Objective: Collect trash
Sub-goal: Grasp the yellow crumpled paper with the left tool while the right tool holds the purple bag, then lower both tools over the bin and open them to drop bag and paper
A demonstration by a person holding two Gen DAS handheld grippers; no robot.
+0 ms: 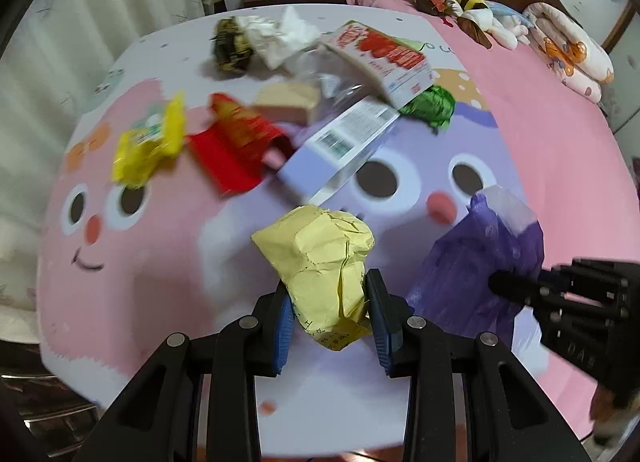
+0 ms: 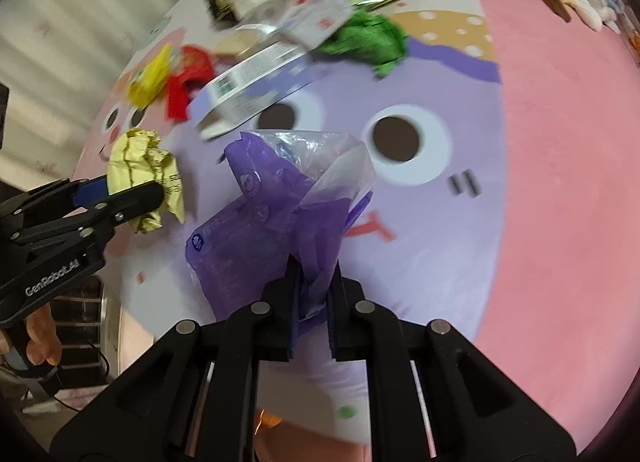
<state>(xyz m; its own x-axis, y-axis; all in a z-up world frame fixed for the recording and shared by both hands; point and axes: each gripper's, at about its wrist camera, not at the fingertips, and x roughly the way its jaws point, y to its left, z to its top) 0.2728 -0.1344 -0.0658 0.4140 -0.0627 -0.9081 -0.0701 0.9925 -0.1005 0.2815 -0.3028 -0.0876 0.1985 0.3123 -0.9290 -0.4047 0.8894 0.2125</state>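
My left gripper [image 1: 330, 302] is shut on a crumpled pale yellow paper ball [image 1: 320, 254], held just above the bed; the same ball [image 2: 144, 178] and gripper [image 2: 160, 194] show at the left of the right wrist view. My right gripper [image 2: 314, 290] is shut on the edge of a purple plastic bag [image 2: 272, 214], whose mouth stands partly open toward the trash pile. That bag [image 1: 480, 262] lies to the right of the yellow ball. More trash lies beyond: a yellow wrapper [image 1: 150, 142], a red packet [image 1: 236, 142], a lavender box [image 1: 336, 146], a red-and-white carton [image 1: 380, 58] and green foil [image 1: 432, 106].
The bed is covered by a pink and lilac cartoon-face blanket [image 1: 140, 262]. White tissue [image 1: 276, 38] and a dark wrapper [image 1: 232, 46] lie at the far side. Stuffed toys [image 1: 472, 6] and a rolled quilt [image 1: 568, 50] rest by the headboard. A hand [image 2: 40, 334] holds the left gripper.
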